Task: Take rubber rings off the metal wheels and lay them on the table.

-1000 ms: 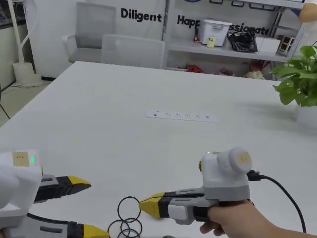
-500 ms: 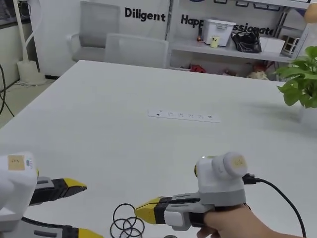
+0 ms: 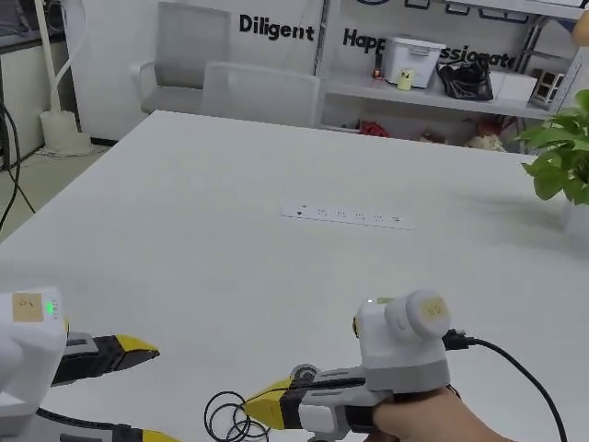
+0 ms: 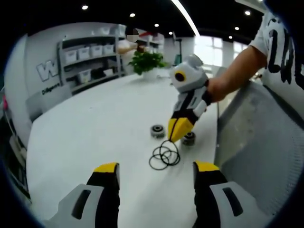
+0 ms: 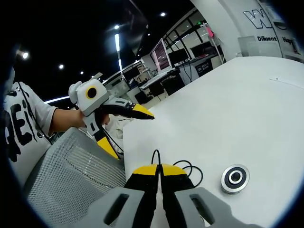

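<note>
the left tongs point(image 3: 147, 391) are at the low left of the head view, held just over the white table point(image 3: 184, 230). their two yellow tips are spread wide, with nothing between them. in the left gripper view the tips point toward the rubber rings point(image 4: 165, 156) but stay apart from them.

a bit to the right lie the rubber rings. they are thin and black. they sit in a small heap flat on the table, some lying over others, close to the near edge.

the right tongs point(image 3: 262, 412) touch the heap from the right. a hand point(image 3: 419, 425) holds them low, almost flat over the table. their yellow tips are pressed together. in the right gripper view a thin black loop sticks up from between the tips, so they seem to pinch one of the rubber rings, though the loop is too thin to be sure.

two metal wheels point(image 4: 157, 130) lie flat on the table by the nose of the right tongs. in the left gripper view one is on each side of the yellow tips, and the second wheel point(image 4: 188, 138) is just beside them. each is small and round with a dark middle.

a black cable point(image 3: 525, 368) runs from the back of the right tongs off to the right. far back, in the middle of the table, lies a white power strip point(image 3: 345, 216). a green plant point(image 3: 561, 157) stands at the far right.
</note>
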`<state>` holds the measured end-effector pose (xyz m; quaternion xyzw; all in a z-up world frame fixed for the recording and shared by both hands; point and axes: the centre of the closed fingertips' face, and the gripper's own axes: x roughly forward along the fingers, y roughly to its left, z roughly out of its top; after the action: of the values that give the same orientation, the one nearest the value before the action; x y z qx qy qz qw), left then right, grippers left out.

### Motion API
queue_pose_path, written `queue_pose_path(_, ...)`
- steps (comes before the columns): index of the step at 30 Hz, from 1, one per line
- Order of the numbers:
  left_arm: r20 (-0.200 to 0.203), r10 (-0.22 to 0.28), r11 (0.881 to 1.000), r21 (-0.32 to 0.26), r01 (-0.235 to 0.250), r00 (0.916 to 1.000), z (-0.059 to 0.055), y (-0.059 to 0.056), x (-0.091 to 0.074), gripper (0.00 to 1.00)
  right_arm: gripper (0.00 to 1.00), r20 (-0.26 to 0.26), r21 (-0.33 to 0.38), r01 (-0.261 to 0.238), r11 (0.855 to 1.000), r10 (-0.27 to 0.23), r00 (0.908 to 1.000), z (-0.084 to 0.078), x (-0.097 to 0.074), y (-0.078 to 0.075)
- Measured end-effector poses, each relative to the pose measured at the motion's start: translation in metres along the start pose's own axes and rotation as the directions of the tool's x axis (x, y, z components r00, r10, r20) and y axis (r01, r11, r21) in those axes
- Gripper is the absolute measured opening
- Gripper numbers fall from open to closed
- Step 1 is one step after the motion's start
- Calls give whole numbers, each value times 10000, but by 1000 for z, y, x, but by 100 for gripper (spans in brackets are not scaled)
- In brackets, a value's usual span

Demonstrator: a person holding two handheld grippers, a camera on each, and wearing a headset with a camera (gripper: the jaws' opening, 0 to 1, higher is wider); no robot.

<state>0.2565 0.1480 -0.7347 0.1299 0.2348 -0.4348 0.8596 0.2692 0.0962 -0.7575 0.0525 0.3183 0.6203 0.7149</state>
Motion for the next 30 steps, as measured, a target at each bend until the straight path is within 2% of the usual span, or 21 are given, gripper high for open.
queue_pose_path(15,-102,15,10000,-38,-15,9999,-6,-3,-1,64,0,-370,39,-18,10000,20,9993,-11,6,-1)
queue_pose_path(30,-135,-38,10000,-54,38,9999,-7,-4,0,64,0,-676,33,95,9999,-93,9977,-20,14,-5)
